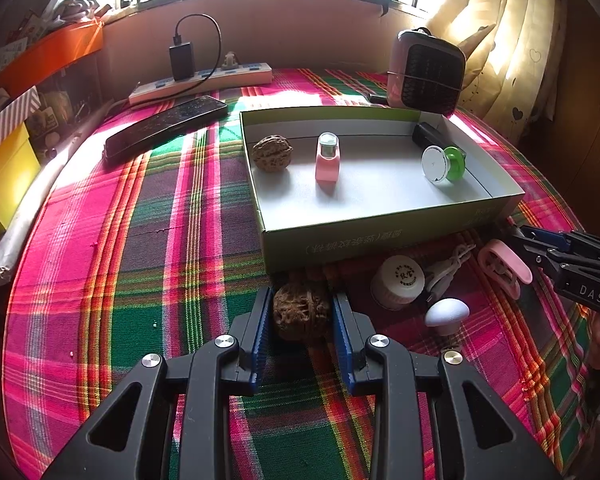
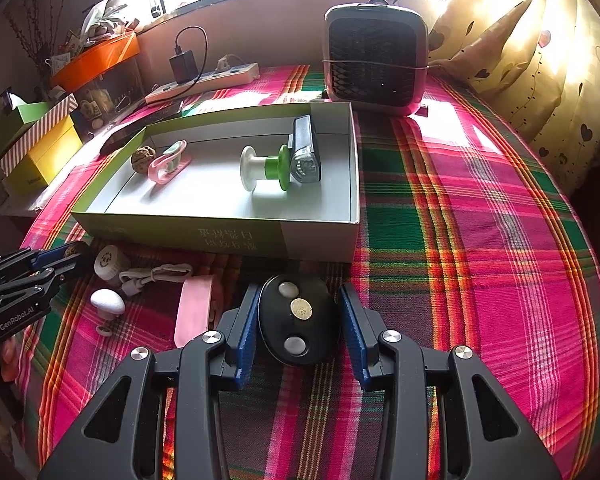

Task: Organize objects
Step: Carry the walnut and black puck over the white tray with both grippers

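Just below the near wall of the open box (image 1: 380, 236), on the plaid cloth (image 1: 140, 240): left gripper (image 1: 302, 316) clamped on a walnut (image 1: 300, 312), both blue pads (image 1: 262, 320) against its sides. Walnut looks down on the cloth or barely off it; can't tell which. Right gripper (image 2: 298, 320) straddling a black oval fob (image 2: 294, 318) with a gold centre button. Left pad touching or near enough, right pad with a slight gap showing; grip not confirmed from this view, so calling it unknown.

Already in the box: second walnut (image 1: 272, 153), pink clip-shaped item (image 1: 327, 159), white-and-green spool (image 1: 442, 164), dark block (image 1: 428, 136) in the far right corner.

Left out on the cloth, between the two grippers: white jar cap (image 1: 398, 280), coiled white cable (image 1: 448, 268), white mushroom-shaped knob (image 1: 446, 312), pink loop clip (image 1: 504, 266).

Step in hand, by judgement: pick phase on both sides, transfer to box pending.

Next move calls for:
- lift clear of the box's near wall before going forward
- drop walnut beside its twin, left end of the box, free floor there
- firm up the right grip first; fob smooth and rounded, likely to slip
- keep right travel clear of the spool
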Available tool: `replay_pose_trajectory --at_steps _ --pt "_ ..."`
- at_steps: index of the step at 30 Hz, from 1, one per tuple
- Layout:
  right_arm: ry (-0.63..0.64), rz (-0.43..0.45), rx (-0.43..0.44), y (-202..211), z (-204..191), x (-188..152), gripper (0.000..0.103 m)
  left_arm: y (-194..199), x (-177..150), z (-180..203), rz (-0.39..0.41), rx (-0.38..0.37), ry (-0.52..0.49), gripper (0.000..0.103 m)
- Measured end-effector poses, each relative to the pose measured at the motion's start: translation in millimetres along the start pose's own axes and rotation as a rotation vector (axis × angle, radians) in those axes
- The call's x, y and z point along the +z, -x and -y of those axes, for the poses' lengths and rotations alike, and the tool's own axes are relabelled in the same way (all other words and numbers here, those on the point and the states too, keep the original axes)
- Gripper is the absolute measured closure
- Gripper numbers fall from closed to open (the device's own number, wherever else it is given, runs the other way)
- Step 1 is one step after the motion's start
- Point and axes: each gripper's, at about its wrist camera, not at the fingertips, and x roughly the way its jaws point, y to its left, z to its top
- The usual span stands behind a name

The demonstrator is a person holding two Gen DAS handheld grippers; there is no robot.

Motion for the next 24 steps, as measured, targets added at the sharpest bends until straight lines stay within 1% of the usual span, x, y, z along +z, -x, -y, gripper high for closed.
replay_pose_trajectory --at_steps 4,12,17,24 --pt "0.001 0.005 -0.001 2.8 -0.5 1.2 0.064 3.4 -1.1 0.7 0.001 0.000 -0.003 0.076" --pt "0.007 0.032 0.004 13.9 -3.5 10.0 0.064 25.2 3.6 2.5 0.042 -0.014 -0.020 0.076" --pt "0.008 0.052 0.017 21.6 -4.5 19.1 0.064 38.3 13.5 5.6 0.075 -0.030 -0.028 0.076" --pt "0.038 0.076 0.034 25.6 -12.9 43.2 0.064 36.8 32.3 6.4 0.087 -0.041 -0.026 0.076"
